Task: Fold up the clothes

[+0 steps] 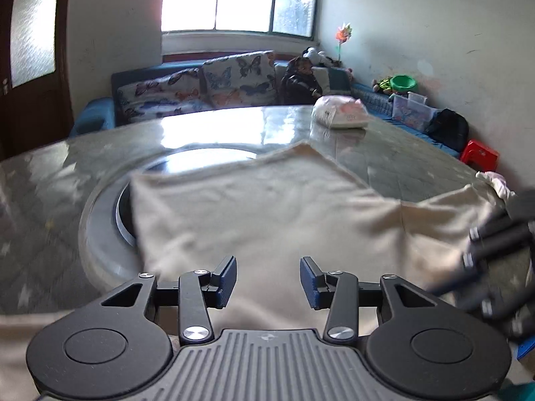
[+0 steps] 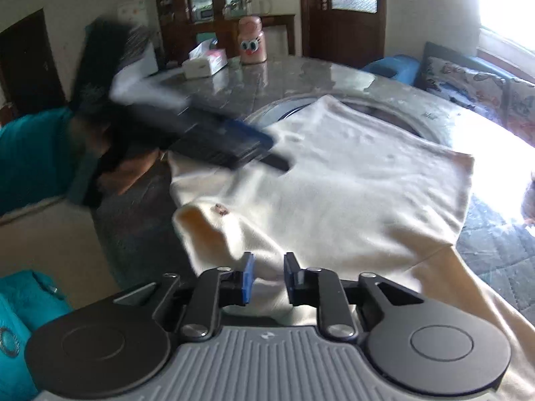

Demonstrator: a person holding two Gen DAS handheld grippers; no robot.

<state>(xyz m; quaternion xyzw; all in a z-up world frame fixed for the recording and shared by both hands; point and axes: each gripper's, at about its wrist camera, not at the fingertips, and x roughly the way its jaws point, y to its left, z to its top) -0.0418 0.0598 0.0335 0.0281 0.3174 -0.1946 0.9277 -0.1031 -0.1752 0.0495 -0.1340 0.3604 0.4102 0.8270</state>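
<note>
A cream garment [image 1: 260, 207] lies partly folded on the marble table [image 1: 401, 153], over its round inset. My left gripper [image 1: 268, 277] is open just above the garment's near part, nothing between its blue pads. My right gripper [image 2: 268, 275] is open with a narrow gap, over a raised fold of the same garment [image 2: 334, 180]; the fabric is not pinched. The right gripper also shows blurred at the right edge of the left wrist view [image 1: 495, 250]. The left gripper shows blurred in the right wrist view [image 2: 234, 143], above the garment's far left.
A white plastic bag [image 1: 341, 112] sits at the table's far side. A tissue box [image 2: 204, 61] and a pink jar with a face [image 2: 252, 40] stand at another edge. A sofa with butterfly cushions [image 1: 200, 87] and a red stool [image 1: 479, 155] lie beyond.
</note>
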